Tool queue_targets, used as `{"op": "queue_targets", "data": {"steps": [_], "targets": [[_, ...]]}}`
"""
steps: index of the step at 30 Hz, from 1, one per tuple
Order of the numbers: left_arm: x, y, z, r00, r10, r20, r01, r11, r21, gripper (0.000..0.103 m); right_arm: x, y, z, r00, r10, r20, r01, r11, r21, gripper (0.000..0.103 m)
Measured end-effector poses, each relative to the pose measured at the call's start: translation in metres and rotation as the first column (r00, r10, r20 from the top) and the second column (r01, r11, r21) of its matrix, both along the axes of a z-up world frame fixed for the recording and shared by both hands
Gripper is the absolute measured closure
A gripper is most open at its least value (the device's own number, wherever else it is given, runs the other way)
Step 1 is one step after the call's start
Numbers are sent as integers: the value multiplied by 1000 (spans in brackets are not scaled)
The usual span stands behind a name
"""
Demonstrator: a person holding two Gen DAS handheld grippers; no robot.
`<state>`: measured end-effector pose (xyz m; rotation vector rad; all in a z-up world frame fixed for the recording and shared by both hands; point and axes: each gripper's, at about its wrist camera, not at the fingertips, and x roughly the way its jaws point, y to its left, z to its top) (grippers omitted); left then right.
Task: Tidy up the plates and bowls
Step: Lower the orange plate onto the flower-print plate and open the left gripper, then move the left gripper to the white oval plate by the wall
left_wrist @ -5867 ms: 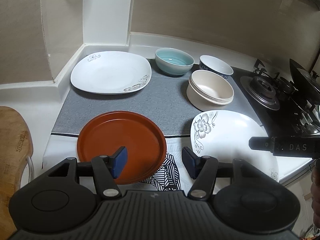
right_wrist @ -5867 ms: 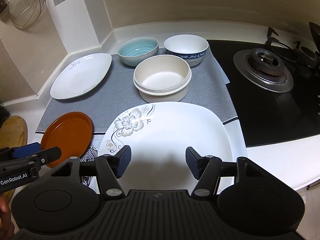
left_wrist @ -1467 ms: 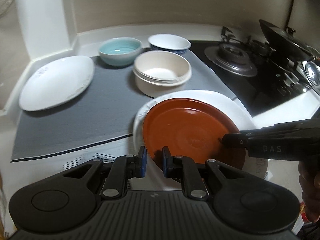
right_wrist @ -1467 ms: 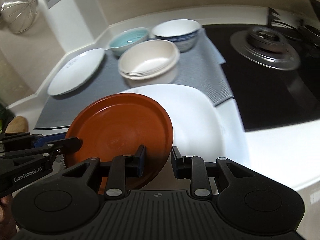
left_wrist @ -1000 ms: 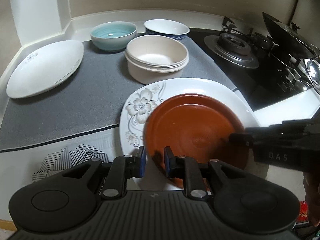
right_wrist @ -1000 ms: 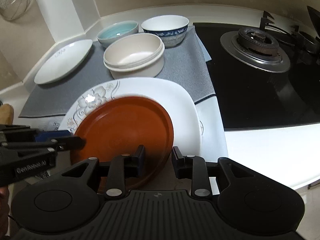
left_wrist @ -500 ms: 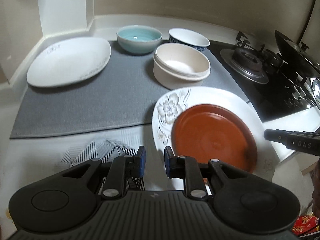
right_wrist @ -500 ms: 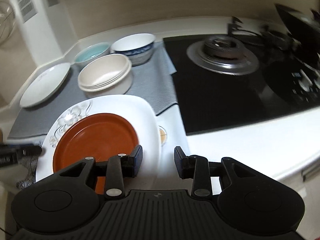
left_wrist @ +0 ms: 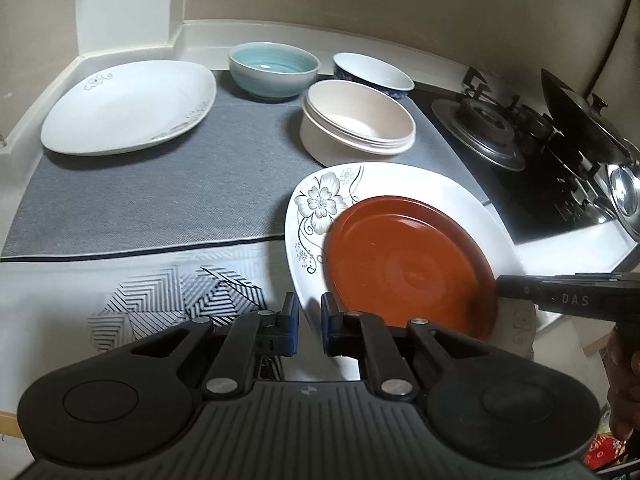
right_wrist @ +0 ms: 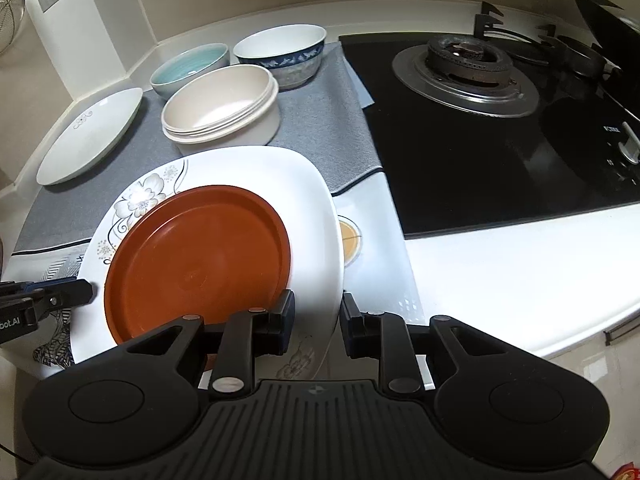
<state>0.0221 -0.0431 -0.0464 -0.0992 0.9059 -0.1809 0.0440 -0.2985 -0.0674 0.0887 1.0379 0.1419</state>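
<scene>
Right wrist view: the right gripper [right_wrist: 316,322] straddles the near right rim of the floral plate [right_wrist: 304,184]. Its fingers are closing with the rim between them, and a gap shows at the pads, so there is no firm hold yet. In the left wrist view the left gripper [left_wrist: 306,324] is at the plate's opposite rim with its fingers closed to a narrow slit. Whether that slit pinches the rim cannot be told.

The floral plate lies at the front of the desk [right_wrist: 500,272], partly on the grey mat [right_wrist: 320,120]. The red plate [right_wrist: 200,256] rests loose inside it, off-centre toward the near left.

Likely hazards:
- A glazed rim taken near its edge may slip from the pads.
- A lift higher on one side would tilt the plate and send the red plate sliding off.
- A forward push would strike the stacked beige bowls [right_wrist: 224,108] just beyond.

Behind these stand the teal bowl [right_wrist: 188,66] and the blue-patterned bowl [right_wrist: 280,50], with the plain white plate [right_wrist: 88,140] at far left.
</scene>
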Motion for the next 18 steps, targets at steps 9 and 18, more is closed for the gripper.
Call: {"op": "queue_targets", "data": {"steps": [9, 18], "targets": [[1, 14, 4, 1000, 14, 27, -13, 999, -34, 89, 3, 9, -3, 1000, -7, -14, 7, 1000, -12, 75], [32, 100, 12, 927, 366, 81, -357, 927, -114, 64, 8, 6, 1, 999, -38, -17, 38, 999, 4, 72]]}}
